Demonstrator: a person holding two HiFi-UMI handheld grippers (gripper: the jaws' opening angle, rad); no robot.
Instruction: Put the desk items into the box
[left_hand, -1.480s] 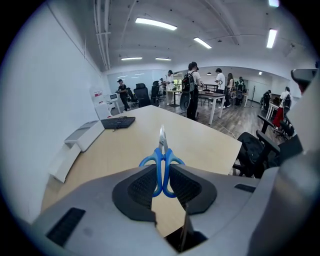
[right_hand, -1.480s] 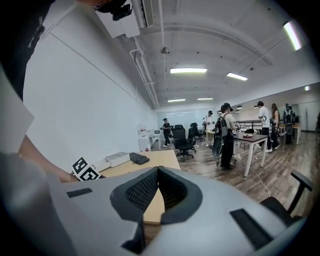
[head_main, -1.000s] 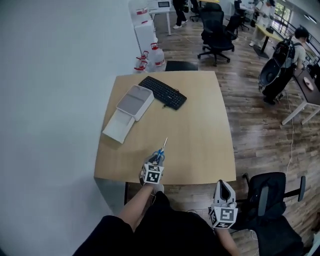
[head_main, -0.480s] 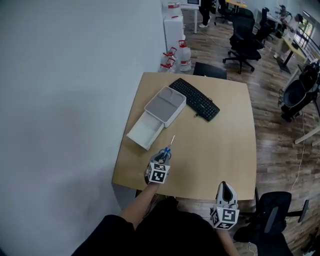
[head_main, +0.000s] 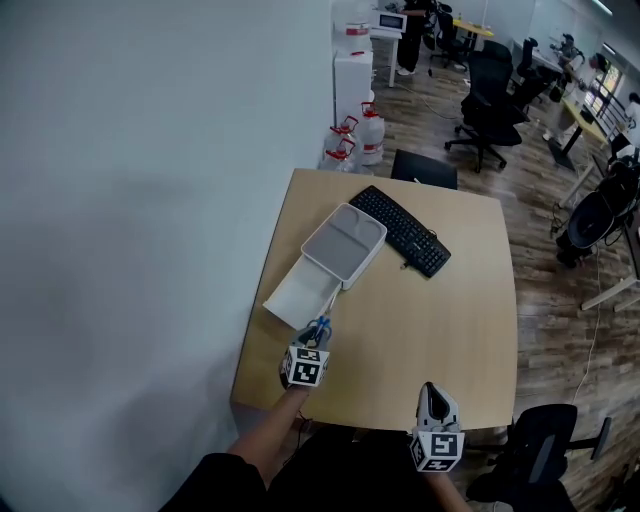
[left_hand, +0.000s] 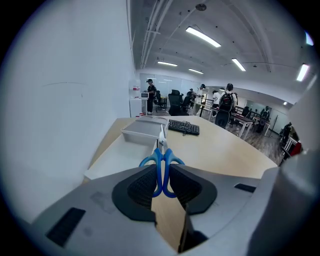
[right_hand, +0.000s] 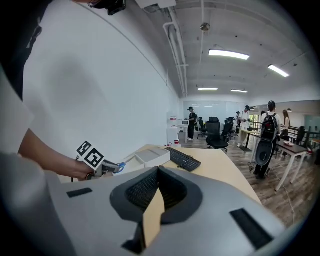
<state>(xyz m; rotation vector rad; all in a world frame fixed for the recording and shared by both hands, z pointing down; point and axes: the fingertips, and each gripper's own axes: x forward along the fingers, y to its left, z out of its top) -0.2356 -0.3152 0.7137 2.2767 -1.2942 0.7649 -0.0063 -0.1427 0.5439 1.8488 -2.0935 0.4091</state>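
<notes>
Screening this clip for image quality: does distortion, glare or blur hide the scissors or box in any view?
Head view: evenly lit, sharp, mild edge bending; scissors small but clear beside the box. Left gripper view: heavy fisheye, dark corners, bright ceiling strips, yet the scissors between the fingers are crisp. Right gripper view: same fisheye vignette; near fingers slightly soft, keyboard legible.

No legible text, labels, brands, numbers or signs in any view
</notes>
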